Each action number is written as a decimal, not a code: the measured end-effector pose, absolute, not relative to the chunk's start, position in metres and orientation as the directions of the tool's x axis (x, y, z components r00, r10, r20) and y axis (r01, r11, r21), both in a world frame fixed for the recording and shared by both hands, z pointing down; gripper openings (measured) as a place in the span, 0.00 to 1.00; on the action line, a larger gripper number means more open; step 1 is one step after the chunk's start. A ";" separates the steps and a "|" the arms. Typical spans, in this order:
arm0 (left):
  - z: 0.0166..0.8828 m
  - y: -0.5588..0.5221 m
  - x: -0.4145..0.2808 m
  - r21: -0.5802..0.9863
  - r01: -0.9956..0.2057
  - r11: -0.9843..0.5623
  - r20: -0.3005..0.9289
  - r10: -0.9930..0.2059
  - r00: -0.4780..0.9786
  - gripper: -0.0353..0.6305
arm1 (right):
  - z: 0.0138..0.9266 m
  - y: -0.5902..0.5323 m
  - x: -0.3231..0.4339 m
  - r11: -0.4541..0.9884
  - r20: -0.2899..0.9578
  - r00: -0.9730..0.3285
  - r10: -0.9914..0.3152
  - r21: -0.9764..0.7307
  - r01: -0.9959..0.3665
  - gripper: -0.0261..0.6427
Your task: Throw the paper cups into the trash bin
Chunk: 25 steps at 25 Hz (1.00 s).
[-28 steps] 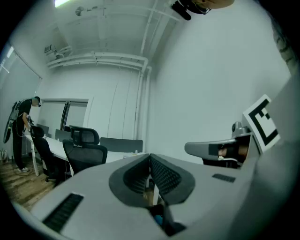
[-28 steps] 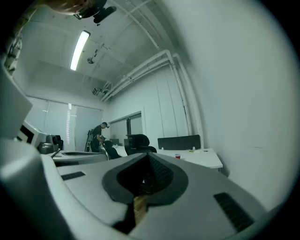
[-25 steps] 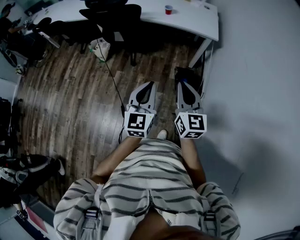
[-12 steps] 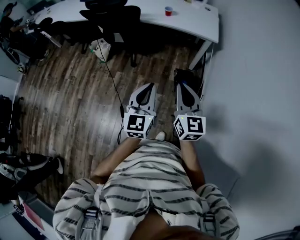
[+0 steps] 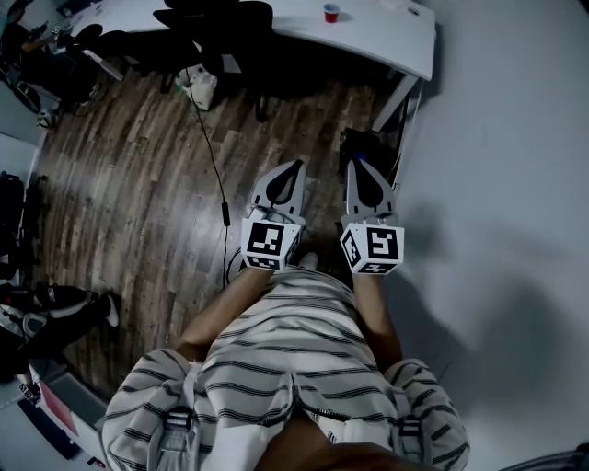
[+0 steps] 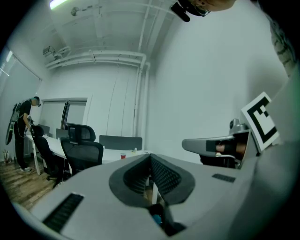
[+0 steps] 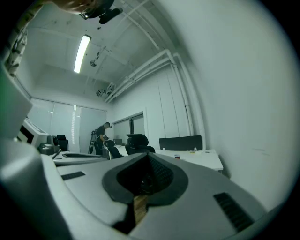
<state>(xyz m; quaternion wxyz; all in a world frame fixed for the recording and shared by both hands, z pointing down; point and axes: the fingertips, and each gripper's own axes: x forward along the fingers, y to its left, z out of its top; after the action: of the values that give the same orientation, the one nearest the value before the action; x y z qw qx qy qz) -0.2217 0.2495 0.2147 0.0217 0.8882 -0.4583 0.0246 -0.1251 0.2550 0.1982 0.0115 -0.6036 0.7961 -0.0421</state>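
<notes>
In the head view, the white table stood at the far end of the wooden floor, and a red paper cup stood upright on it, near its wall-side end. A black office chair was drawn up at the table's near edge. Well short of the table, the left gripper and the right gripper were held side by side, apart from each other, both pointing toward the table, and neither carried anything. In the left gripper view, the jaws of that gripper were pressed together with nothing between them; the paper cup showed small on the table beyond them. In the right gripper view, the jaws of that gripper likewise met tip to tip and were empty, the cup stood on the table ahead, and a person stood beyond the table's far end.
</notes>
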 end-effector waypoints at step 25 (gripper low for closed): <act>0.215 0.050 -0.200 0.044 -0.786 -0.616 0.032 -0.786 0.618 0.09 | 0.191 0.064 -0.116 0.229 0.015 -0.229 -0.973 -0.010 -0.973 0.06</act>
<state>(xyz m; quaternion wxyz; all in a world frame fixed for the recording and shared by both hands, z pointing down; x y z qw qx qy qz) -0.2004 0.0503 0.2154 0.0267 0.8989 -0.4373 0.0046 -0.1157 0.0636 0.1913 -0.0027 -0.6210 0.7837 -0.0088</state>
